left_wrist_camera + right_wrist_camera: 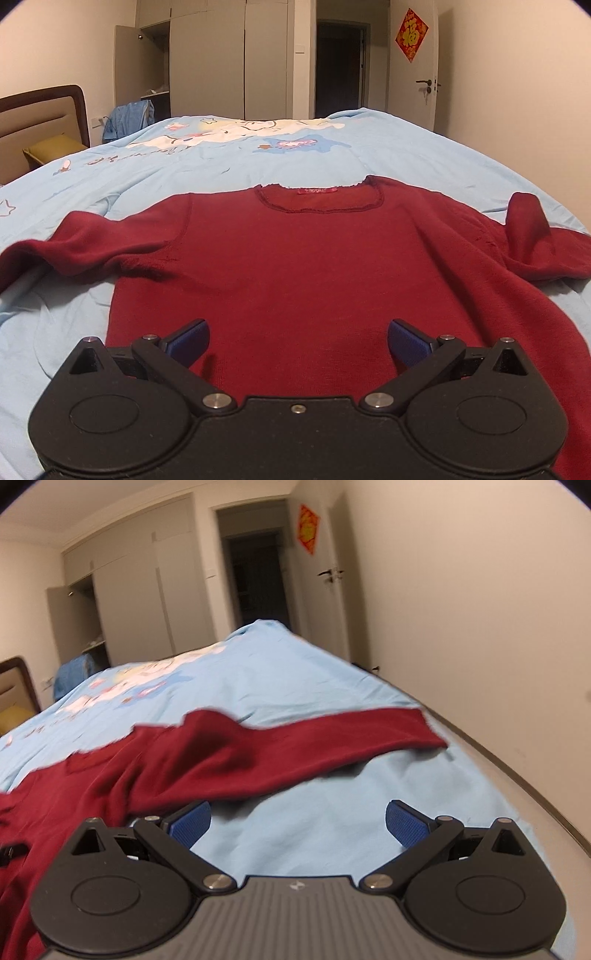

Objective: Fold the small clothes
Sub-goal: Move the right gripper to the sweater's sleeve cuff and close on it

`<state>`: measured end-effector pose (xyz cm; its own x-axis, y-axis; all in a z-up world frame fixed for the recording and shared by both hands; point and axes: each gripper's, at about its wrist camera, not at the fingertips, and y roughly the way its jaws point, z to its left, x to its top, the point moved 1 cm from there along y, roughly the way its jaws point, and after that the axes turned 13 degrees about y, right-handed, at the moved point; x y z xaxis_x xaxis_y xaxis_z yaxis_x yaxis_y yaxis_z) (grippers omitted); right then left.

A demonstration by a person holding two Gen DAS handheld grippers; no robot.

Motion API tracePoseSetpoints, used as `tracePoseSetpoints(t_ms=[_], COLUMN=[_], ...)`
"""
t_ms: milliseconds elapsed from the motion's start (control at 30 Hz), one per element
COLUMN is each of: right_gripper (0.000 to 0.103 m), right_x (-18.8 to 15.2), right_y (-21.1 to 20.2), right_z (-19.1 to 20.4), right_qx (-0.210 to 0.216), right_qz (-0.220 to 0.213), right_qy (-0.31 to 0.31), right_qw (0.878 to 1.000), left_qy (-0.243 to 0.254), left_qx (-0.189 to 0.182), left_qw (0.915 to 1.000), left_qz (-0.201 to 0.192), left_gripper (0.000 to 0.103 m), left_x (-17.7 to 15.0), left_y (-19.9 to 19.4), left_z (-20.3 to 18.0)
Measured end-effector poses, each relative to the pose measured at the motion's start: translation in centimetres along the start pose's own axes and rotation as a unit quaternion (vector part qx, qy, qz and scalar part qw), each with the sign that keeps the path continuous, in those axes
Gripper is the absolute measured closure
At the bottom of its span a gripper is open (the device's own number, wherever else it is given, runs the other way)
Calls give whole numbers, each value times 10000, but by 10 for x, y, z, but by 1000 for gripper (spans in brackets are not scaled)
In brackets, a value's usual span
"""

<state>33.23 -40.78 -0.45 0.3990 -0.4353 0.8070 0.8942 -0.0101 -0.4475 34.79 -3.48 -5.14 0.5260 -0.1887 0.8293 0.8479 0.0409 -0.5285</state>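
A dark red knit sweater lies face up on a light blue bedspread, neckline away from me, both sleeves spread sideways. My left gripper hovers open over the sweater's lower hem, nothing between its blue pads. In the right wrist view the sweater's right sleeve stretches out toward the bed's right edge. My right gripper stands open above bare bedspread just in front of that sleeve, holding nothing.
A headboard and yellow pillow sit at the far left, with a blue bundle beside them. Wardrobes and an open doorway stand beyond the bed. A wall runs close along the bed's right side.
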Motion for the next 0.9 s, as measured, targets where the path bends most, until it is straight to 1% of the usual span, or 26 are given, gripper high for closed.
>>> tracePoseSetpoints(t_ms=[67, 133, 300, 400, 500, 567, 633, 700, 733, 767, 800, 867, 900], right_gripper=[0, 0, 0, 5, 9, 14, 15, 21, 28, 38, 45, 65, 71], right_x=[13, 26, 44, 49, 50, 50, 51, 55, 56, 57, 58, 60, 61], right_y=[10, 22, 55, 79, 101, 113, 121, 130, 135, 140, 146, 154, 157], right_z=[-11, -23, -48, -59, -74, -84, -91, -98, -101, -105, -109, -112, -113], right_qx=[13, 14, 1, -155, -302, -433, -452, -555, -615, -669, -738, -816, -804], right_qz=[-67, -80, -8, 122, 249, 227, 91, -40, -71, -83, -83, -72, -58], right_qy=[185, 515, 1315, 1610, 2034, 2258, 2337, 2392, 2448, 2516, 2601, 2694, 2678], right_qw=[9998, 9986, 9913, 9868, 9783, 9730, 9712, 9694, 9676, 9655, 9627, 9595, 9601], left_qy=[-57, -118, -112, -72, -84, -92, -79, -70, -68, -67, -68, -67, -63], left_qx=[-65, -105, -56, -31, -37, -34, -20, -13, -11, -11, -11, -9, -5], left_qw=[10000, 9999, 9998, 9998, 9997, 9996, 9995, 9995, 9995, 9995, 9995, 9995, 9995], left_qz=[29, 32, -171, -206, -222, -261, -290, -297, -298, -301, -301, -305, -306], left_gripper=[1, 1, 0, 0, 0, 0, 0, 0, 0, 0, 0, 0, 0], left_x=[-7, -12, -23, -25, -26, -27, -28, -29, -29, -29, -29, -30, -30], left_y=[4, 9, 14, 16, 16, 16, 15, 15, 15, 15, 15, 14, 14], left_z=[3, 4, 3, 2, 2, 2, 1, 0, 0, 0, 0, -1, -1])
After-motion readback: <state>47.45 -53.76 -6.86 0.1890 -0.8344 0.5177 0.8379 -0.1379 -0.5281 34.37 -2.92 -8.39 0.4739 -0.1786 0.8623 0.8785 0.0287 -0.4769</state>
